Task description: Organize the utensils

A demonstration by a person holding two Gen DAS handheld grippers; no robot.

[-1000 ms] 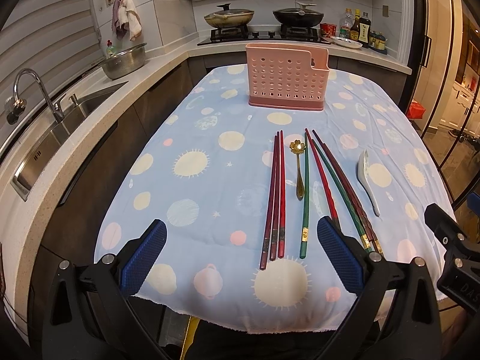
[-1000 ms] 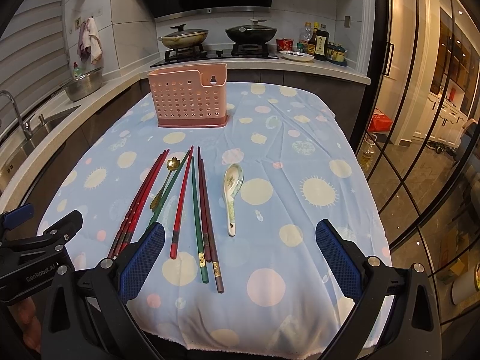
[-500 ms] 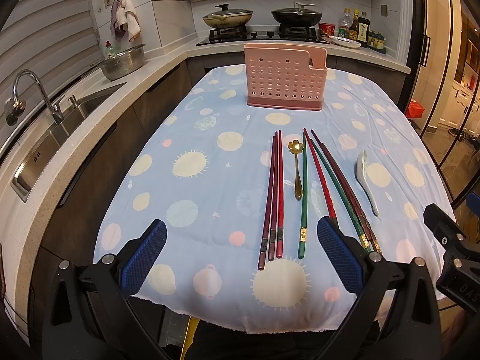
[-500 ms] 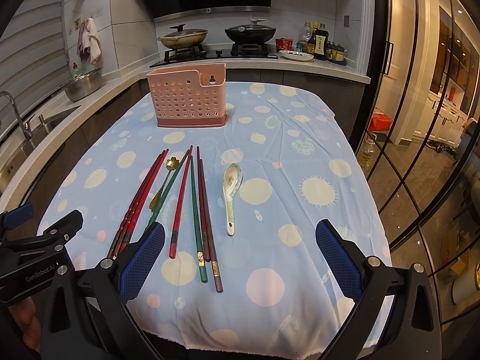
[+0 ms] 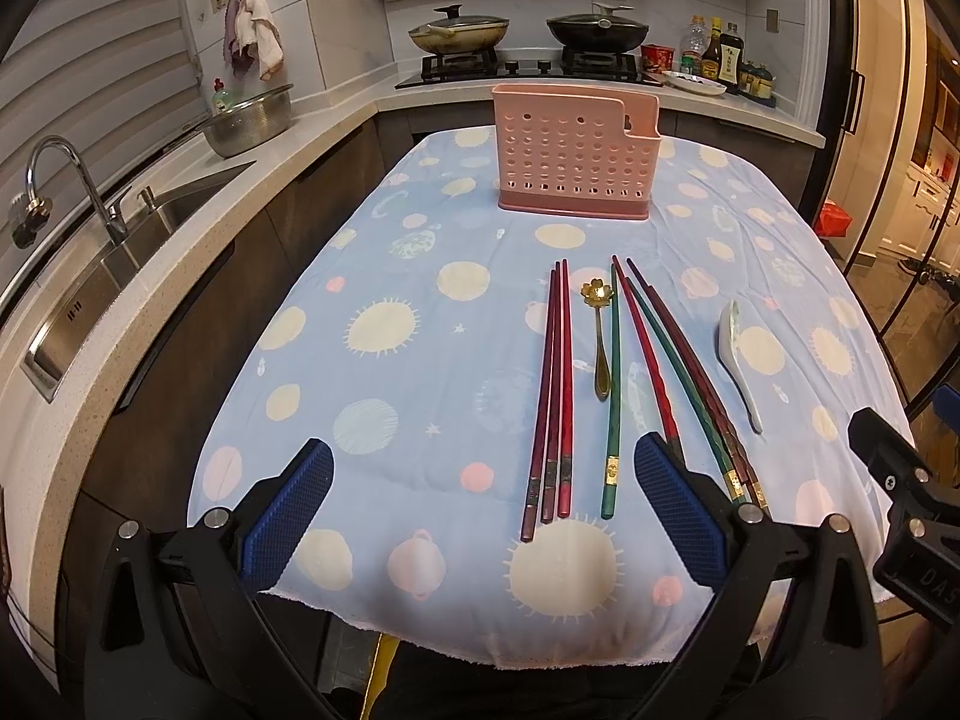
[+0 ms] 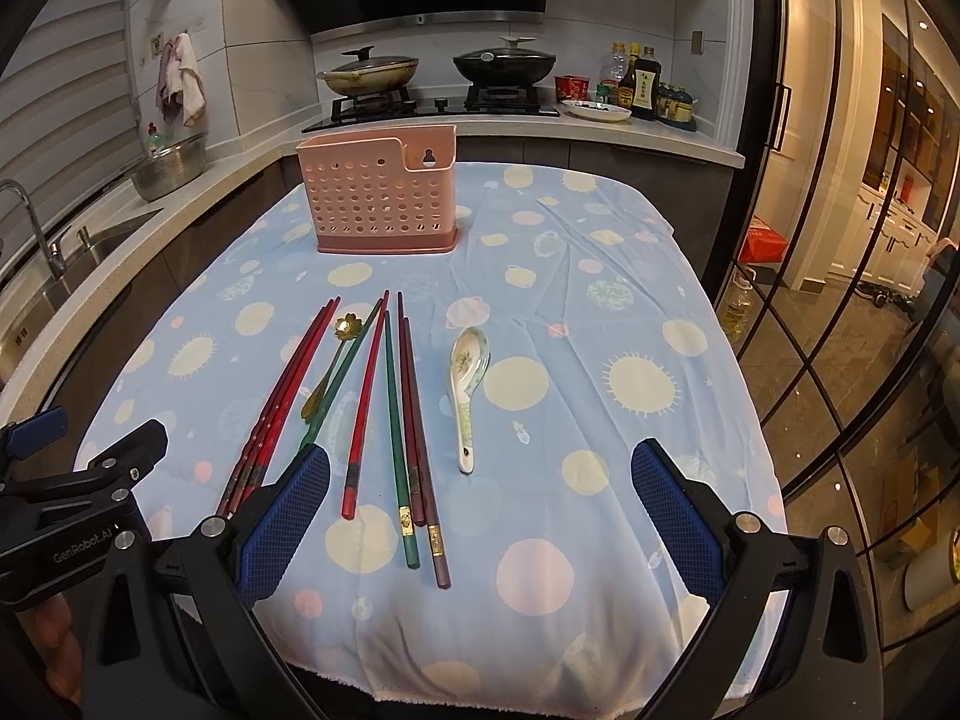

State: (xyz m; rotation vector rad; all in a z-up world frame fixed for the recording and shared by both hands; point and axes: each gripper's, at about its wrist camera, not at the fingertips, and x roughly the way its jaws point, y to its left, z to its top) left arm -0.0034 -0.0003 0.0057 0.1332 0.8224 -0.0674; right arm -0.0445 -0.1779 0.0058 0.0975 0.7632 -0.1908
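A pink perforated utensil holder [image 5: 575,153] [image 6: 384,198] stands upright at the far end of the table. Several red, green and dark chopsticks [image 5: 555,384] [image 6: 393,414] lie lengthwise in front of it. A small gold flower-headed spoon [image 5: 600,336] [image 6: 327,369] lies among them. A white ceramic soup spoon [image 5: 739,360] [image 6: 468,381] lies to their right. My left gripper [image 5: 483,516] is open and empty above the near table edge. My right gripper [image 6: 480,519] is open and empty, over the near chopstick ends.
The table wears a blue cloth with pale circles [image 5: 384,330]. A counter with a sink and tap [image 5: 66,192] and a metal colander [image 5: 249,123] runs along the left. A stove with two pans [image 6: 438,72] and bottles is behind. Glass doors [image 6: 840,240] stand right.
Both views have drifted very slightly; the utensils and the holder have not moved, and both grippers stay open.
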